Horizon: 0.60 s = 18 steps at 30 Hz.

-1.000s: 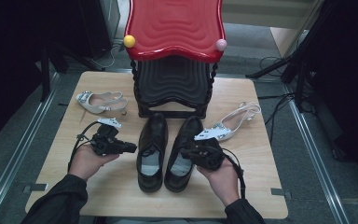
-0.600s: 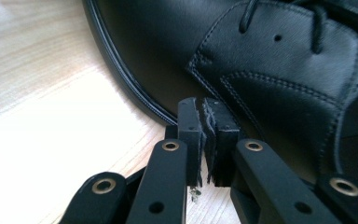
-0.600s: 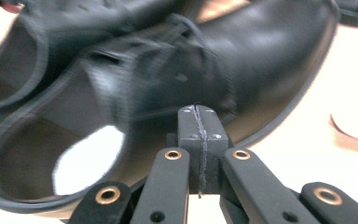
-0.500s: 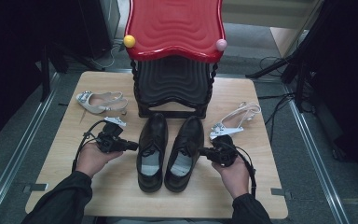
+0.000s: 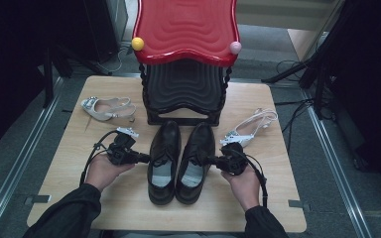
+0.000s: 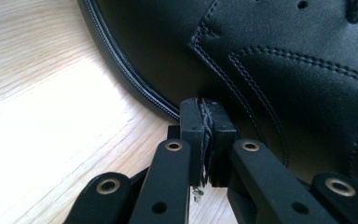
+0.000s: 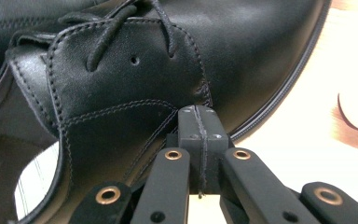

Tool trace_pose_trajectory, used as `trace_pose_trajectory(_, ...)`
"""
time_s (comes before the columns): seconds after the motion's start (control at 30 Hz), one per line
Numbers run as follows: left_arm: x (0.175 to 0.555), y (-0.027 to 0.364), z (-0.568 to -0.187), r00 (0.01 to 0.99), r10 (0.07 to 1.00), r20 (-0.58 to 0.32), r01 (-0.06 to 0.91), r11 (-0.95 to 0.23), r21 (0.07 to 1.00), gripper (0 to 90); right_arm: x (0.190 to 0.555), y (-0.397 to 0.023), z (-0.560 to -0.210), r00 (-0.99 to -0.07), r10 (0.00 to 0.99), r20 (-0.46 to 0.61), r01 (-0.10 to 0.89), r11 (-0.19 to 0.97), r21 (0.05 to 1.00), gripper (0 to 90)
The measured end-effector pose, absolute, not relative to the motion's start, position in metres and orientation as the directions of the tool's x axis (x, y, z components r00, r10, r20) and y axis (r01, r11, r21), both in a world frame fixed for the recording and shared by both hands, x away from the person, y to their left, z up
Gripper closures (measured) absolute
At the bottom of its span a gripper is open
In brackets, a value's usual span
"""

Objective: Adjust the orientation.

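Note:
Two black leather lace-up shoes stand side by side mid-table, the left shoe [image 5: 162,163] and the right shoe [image 5: 194,161]. My left gripper [image 5: 143,158] points at the outer side of the left shoe [image 6: 279,70]. Its jaws have just closed, its pads [image 6: 192,133] meet with nothing between them, and the tips rest at the shoe's welt. My right gripper [image 5: 210,159] points at the outer side of the right shoe [image 7: 121,70]. It is shut and empty, with its pads [image 7: 190,123] against the leather below the laces.
A red-topped stool [image 5: 186,29] with black lower tiers stands at the table's far edge, a yellow ball [image 5: 138,43] and a pink ball [image 5: 235,47] on its corners. A beige slingback heel [image 5: 108,109] lies far left and a white strappy sandal [image 5: 250,129] far right. Cables trail from both grippers.
My right gripper has shifted a little to the right and lower, settling beside the right shoe. The left gripper has stayed by the left shoe.

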<state>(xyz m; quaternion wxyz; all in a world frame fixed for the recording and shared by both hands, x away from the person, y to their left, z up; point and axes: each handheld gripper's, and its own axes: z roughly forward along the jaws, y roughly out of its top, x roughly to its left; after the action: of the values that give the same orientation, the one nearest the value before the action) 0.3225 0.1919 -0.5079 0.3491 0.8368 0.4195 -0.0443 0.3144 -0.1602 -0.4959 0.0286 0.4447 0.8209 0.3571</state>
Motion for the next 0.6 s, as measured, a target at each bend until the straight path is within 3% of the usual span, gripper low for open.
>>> trace_pose_trajectory(0.6,0.312,0.180,-0.507,0.659,0.621,-0.424,0.738,-0.422,0.527,90.0,0.322,-0.164,-0.493,-0.588,0.753,0.296,0.719,0.319,0.618,90.0)
